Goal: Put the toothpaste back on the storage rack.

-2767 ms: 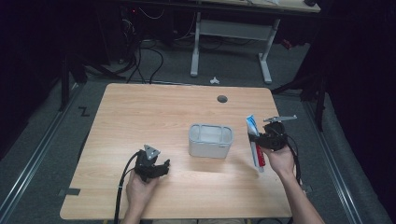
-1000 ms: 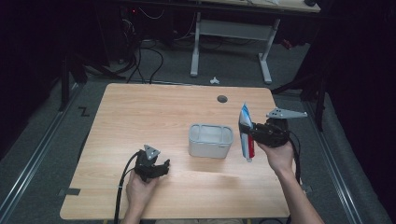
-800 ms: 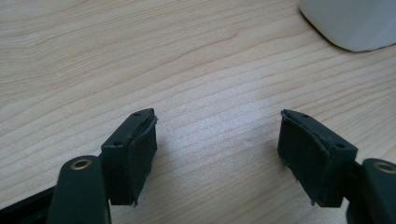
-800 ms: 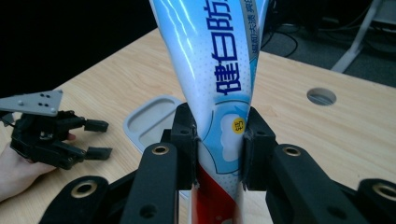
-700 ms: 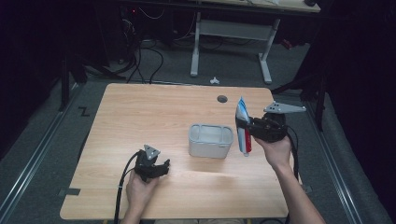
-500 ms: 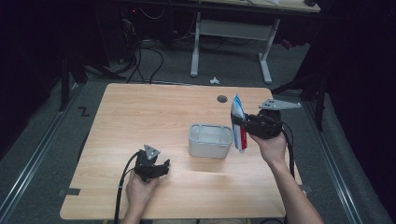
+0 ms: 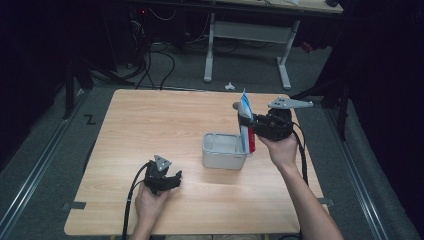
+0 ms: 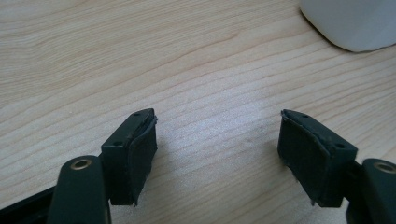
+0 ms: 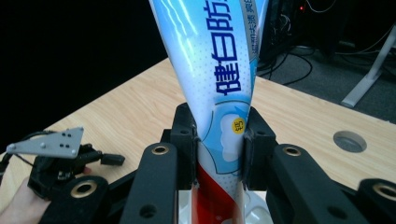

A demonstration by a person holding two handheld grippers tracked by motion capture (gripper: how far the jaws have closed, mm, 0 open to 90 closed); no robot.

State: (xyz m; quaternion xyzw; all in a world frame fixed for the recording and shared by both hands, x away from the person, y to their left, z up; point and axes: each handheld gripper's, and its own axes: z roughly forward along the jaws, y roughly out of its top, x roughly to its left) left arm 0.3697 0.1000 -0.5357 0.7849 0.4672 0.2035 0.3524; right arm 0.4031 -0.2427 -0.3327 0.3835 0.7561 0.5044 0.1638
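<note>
Pale wood grain covers the table (image 7: 150, 125), which takes up the middle of the high view, with dark floor, cables and a grey desk frame beyond its far edge

Nearest, at the lower left of that view, the person's left hand rests on the tabletop holding the left gripper (image 7: 161, 181). In the left gripper view its two black jaws stand wide apart just above bare wood with nothing between them, and a rounded corner of the grey container (image 8: 355, 23) shows at the upper right of the frame

Farther in, just right of centre in the high view, the grey container (image 7: 222, 152) sits on the table, open at the top, its inside pale

Right of it, the person's right hand holds the right gripper (image 7: 250, 125) raised above the container's right edge. Its jaws are clamped on a toothpaste tube (image 7: 245, 127), white and blue with a red lower part, which stands nearly upright with its lower end at the container's right rim. In the right gripper view the pads (image 9: 187, 140) press the tube's (image 9: 219, 84) sides at the boundary between blue and red, and the left gripper (image 9: 60, 163) sits at the lower left of that frame
</note>
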